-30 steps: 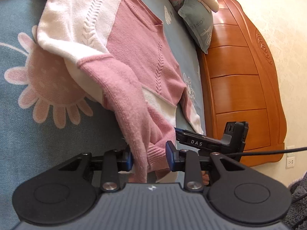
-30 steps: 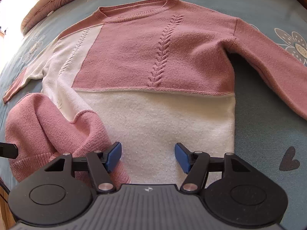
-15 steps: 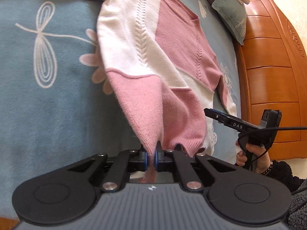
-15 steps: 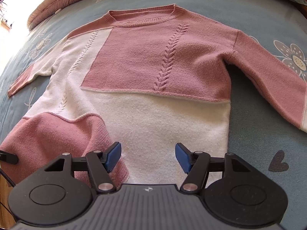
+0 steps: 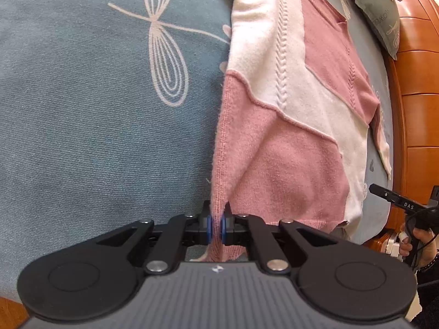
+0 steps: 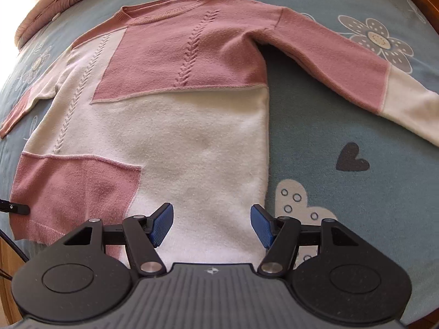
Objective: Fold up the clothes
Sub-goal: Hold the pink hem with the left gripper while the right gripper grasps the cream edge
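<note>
A pink and white knit sweater (image 6: 175, 115) lies face up and spread flat on a blue bedsheet (image 6: 329, 192). It also shows in the left wrist view (image 5: 288, 126). My left gripper (image 5: 216, 224) is shut on the pink bottom hem corner of the sweater, pulled out flat at the bed's edge. My right gripper (image 6: 211, 223) is open and empty, just above the white bottom hem near the sweater's other lower corner. The right sleeve (image 6: 356, 74) lies stretched out to the right.
A wooden headboard (image 5: 414, 109) and a grey pillow (image 5: 381, 19) stand at the far end of the bed. The other gripper's tip (image 5: 395, 200) and the hand holding it show at the right of the left wrist view. A quilt edge (image 6: 55, 2) lies top left.
My left gripper closed on the folded-over pink hem corner and pulled it out, so the sweater's lower left now lies flat. The right gripper stayed open over the white hem.
</note>
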Demonstrator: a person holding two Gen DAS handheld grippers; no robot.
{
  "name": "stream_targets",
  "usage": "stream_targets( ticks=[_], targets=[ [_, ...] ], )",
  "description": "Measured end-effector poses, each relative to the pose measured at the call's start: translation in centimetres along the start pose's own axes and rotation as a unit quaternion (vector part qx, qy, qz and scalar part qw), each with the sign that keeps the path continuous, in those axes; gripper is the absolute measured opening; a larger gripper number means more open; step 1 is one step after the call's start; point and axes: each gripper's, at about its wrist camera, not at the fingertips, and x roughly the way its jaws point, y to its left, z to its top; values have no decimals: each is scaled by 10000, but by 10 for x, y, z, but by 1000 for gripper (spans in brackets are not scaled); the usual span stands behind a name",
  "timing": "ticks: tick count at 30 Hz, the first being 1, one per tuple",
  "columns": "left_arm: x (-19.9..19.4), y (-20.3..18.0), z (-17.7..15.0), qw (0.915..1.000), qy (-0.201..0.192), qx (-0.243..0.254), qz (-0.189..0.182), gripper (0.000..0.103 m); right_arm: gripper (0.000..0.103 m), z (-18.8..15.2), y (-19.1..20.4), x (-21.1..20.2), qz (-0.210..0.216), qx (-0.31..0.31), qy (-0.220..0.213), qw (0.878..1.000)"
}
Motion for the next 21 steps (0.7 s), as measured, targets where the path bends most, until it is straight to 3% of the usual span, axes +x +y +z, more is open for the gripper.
stream_targets(
  ticks=[5, 9, 13, 17, 21],
  targets=[
    [-16, 3, -1, 9999, -123, -61, 37, 4, 68, -26, -27, -3, 218, 595, 335, 9974],
    [10, 8, 9, 9998, 113, -75, 170, 4, 68, -45, -52, 10, 790, 1405, 505, 9856],
    [17, 10, 11, 9998, 129, -120, 36, 4, 68, -50, -65, 24, 1220, 1819, 474, 9746],
    [19, 8, 12, 9998, 174, -103, 63, 5, 73, -34, -73, 33, 1603, 2043, 198, 9655],
    [20, 10, 11, 9997, 197, -118, 46, 8, 79, -32, -91, 44, 2267, 2554, 225, 9396]
  ],
)
